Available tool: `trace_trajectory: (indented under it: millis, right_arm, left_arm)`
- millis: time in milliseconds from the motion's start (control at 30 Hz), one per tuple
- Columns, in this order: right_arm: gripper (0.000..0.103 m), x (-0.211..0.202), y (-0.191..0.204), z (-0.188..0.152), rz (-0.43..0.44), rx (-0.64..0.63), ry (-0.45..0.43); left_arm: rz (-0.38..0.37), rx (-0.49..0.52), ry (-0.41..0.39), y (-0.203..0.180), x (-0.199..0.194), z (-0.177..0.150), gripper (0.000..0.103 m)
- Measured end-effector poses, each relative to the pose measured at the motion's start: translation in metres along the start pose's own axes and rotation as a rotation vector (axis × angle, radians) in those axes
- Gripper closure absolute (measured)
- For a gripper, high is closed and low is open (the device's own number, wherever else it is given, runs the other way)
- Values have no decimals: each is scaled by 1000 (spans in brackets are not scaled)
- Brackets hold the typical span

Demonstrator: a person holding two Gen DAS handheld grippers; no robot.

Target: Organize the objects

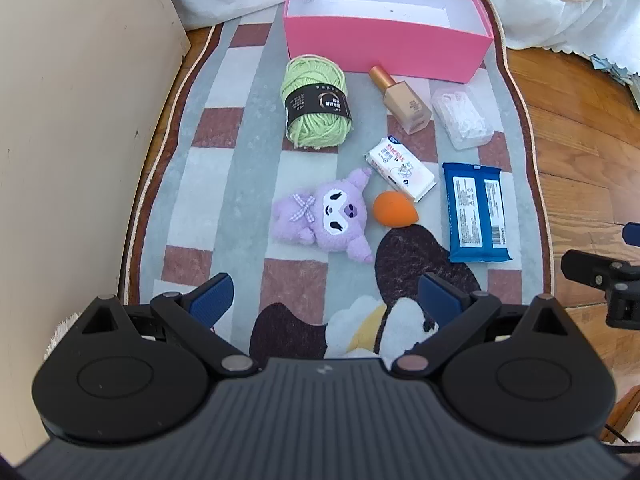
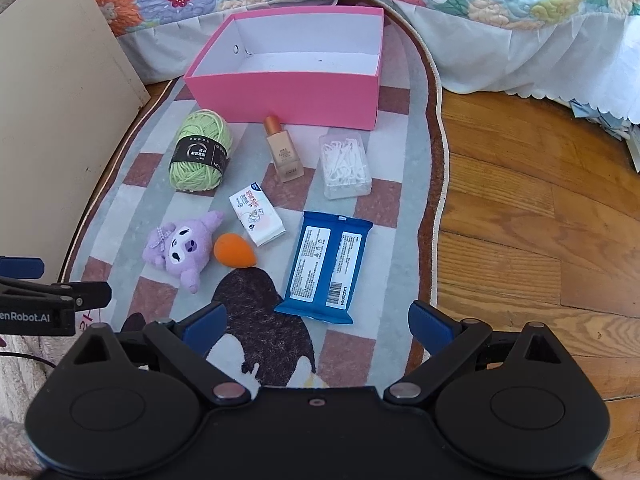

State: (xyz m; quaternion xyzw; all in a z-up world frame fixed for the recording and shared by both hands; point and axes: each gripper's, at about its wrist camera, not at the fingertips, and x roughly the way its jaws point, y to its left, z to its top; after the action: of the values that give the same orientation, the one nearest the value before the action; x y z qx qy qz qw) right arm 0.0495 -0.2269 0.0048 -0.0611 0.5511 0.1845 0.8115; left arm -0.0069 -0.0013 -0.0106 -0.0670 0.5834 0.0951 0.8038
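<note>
An empty pink box (image 1: 384, 42) (image 2: 288, 94) stands at the far end of a patterned rug (image 1: 224, 184). In front of it lie a green yarn ball (image 1: 316, 104) (image 2: 200, 152), a foundation bottle (image 1: 402, 100) (image 2: 283, 150), a clear box of floss picks (image 1: 462, 116) (image 2: 345, 166), a white tissue pack (image 1: 400, 169) (image 2: 258, 214), a purple plush toy (image 1: 324, 216) (image 2: 182, 246), an orange sponge (image 1: 394, 209) (image 2: 234, 251) and a blue wipes pack (image 1: 476, 212) (image 2: 326, 266). My left gripper (image 1: 326, 298) hovers open, short of the plush. My right gripper (image 2: 318, 320) hangs open just short of the wipes pack.
A beige board (image 1: 72, 128) (image 2: 56, 128) leans along the rug's left side. A floral bedspread with a white skirt (image 2: 500, 32) lies behind the box. Wooden floor (image 2: 540, 220) stretches right of the rug. The other gripper's tip shows at each view's edge.
</note>
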Motion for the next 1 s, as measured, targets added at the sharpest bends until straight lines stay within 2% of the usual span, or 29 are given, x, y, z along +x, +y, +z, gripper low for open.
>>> trace_trajectory:
  millis: [233, 900, 1000]
  right_arm:
    - [4, 3, -1, -2, 2, 5, 9]
    - [4, 11, 8, -3, 3, -27, 18]
    - [4, 13, 8, -2, 2, -40, 21]
  left_arm:
    - [9, -18, -22, 4, -8, 0, 3]
    - [22, -29, 4, 6, -1, -1, 3]
    - [6, -30, 0, 6, -1, -1, 3]
